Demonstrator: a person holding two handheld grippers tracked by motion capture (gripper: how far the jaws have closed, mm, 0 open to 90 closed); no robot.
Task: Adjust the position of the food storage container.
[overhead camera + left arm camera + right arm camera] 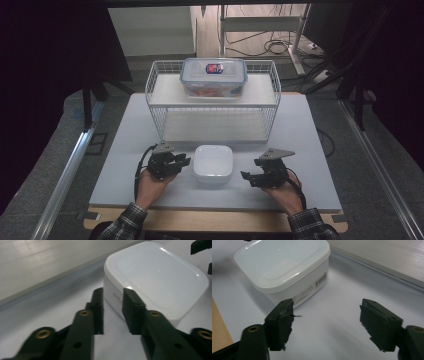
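Observation:
A white square lidded container [213, 163] sits on the white board near the front, between my two grippers. My left gripper [186, 161] is just left of it and open; in the left gripper view its jaws [113, 292] stand a little apart in front of the container's near side [160, 275], with nothing between them. My right gripper [250, 169] is to the container's right, open; in the right gripper view its jaws [327, 305] are wide apart over bare board, the container [284, 265] ahead at the left with a label on its side.
A white wire rack [150, 85] with two shelves stands behind the container. On its top shelf sits a clear box with a blue clip-on lid [213, 75]. The white board [125, 150] lies on a wooden tabletop; cables and table legs are beyond.

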